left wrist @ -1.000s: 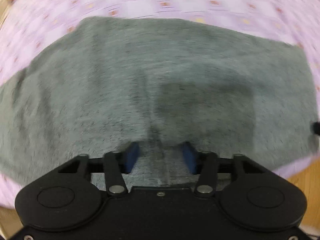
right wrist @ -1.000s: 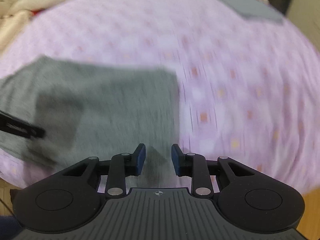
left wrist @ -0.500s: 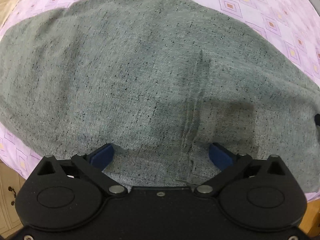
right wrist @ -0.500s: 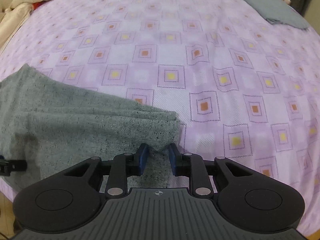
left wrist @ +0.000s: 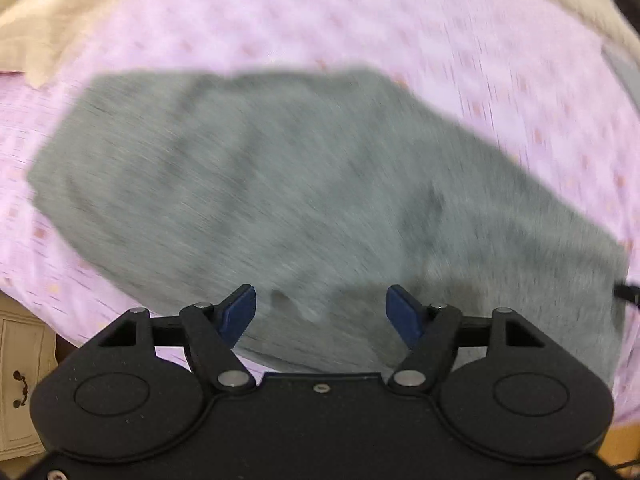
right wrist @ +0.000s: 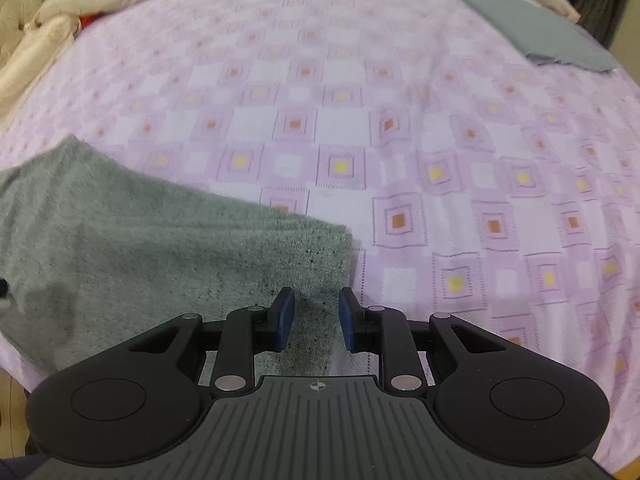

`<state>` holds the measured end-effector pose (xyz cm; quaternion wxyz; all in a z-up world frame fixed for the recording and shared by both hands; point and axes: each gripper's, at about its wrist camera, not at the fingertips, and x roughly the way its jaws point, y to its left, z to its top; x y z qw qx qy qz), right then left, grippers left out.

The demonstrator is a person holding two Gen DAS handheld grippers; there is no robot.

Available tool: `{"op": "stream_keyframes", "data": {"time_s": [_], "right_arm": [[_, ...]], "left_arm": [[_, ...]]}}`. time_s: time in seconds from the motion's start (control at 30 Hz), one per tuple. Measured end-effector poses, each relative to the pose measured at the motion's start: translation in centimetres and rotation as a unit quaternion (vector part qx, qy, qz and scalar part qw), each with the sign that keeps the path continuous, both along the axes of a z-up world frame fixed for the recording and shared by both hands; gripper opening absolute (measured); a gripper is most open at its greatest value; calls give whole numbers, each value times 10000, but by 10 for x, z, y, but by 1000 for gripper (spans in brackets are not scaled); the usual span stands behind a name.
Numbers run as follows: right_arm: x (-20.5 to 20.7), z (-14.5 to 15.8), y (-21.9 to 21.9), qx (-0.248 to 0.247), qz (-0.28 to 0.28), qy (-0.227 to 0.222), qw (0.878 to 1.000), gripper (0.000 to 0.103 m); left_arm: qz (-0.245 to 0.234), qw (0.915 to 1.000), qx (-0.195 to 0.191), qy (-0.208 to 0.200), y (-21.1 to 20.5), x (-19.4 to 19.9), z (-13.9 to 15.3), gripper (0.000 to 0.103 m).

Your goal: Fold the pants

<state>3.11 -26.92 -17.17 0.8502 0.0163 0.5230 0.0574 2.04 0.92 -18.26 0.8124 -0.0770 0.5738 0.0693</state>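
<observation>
One pair of grey speckled pants [left wrist: 304,200] lies flat on the bed, folded into a long band near the front edge of the pink checked bedspread [right wrist: 400,140]. In the left wrist view you now see far more of it than half a second ago: the cloth that filled the picture has shrunk to a slab with bedspread all around its far side, and the whole view is smeared, so your left hand is pulling up and away. Your left hand-held gripper [left wrist: 320,314] has let go; its jaws, flung wide a moment back, are closing again with nothing between them but air above the fabric. The seam that ran between the fingers earlier is no longer there.

Your right hand-held gripper [right wrist: 316,318] sits low over the end corner of the pants, jaws partly apart on either side of a raised ridge of cloth. The blue pads [right wrist: 285,316] do not visibly press it, so I read it as released. That corner lies much as it did half a second ago.

My reading: a fold has just been laid down and both hands are freeing themselves. A further fold along the length probably remains.

Further out, a second grey folded garment [right wrist: 532,32] rests at the far right corner, and a cream quilt [right wrist: 52,40] is bunched at the head.
</observation>
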Motion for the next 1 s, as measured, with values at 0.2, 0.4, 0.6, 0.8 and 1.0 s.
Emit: {"op": "stream_keyframes", "data": {"time_s": [0.2,0.4,0.6,0.8,1.0], "right_arm": [[-20,31,25,-253,92,-484,9985,24],[-33,54,97,-413,74,-1066,9934,24],[-18,61,175,-108,300,-611,9976,25],[-23,68,233,-255,47,-835,9962,25],[-27,72,271,-679,35,-1029,9924,25]], "left_arm": [[300,9890,513,-1352,57,-19,59,75],[407,9801,684,-1820,115,-19,72,78],[401,9924,-277,-1126,197,-4,44,77],[332,9949,-61,-953,251,1,31,75],[-184,9978,-499,-393,271,33,8,76]]}}
